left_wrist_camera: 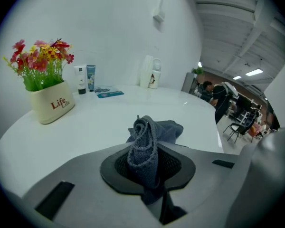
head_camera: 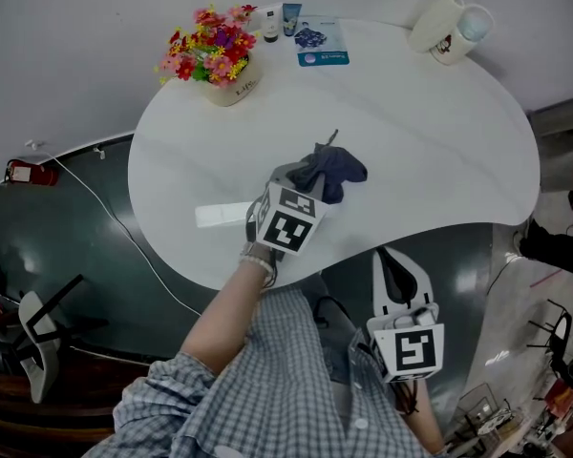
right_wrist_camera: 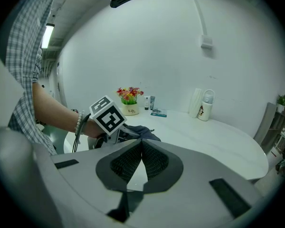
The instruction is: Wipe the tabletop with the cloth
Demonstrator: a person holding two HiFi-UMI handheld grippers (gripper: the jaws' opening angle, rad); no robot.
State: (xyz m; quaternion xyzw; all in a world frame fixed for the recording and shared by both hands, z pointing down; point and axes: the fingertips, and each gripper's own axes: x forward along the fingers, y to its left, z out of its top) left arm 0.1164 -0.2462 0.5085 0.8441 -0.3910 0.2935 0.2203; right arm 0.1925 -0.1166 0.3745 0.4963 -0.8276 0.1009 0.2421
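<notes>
On the tabletop (head_camera: 439,160), a pot (head_camera: 231,88) of flowers (head_camera: 206,44), left tool (left_wrist_camera: 145,148) clamped on the cloth (left_wrist_camera: 149,139) — right tool (right_wrist_camera: 141,144) closed, empty.

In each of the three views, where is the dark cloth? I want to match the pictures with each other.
Head view: cloth in the middle of the table, at the tips of the left gripper.
Left gripper view: bottom centre, pinched between the jaws.
Right gripper view: centre, small, just beyond the jaw tips.
Shared landmark: the flower pot at the table's far edge, visible in all three.
</notes>
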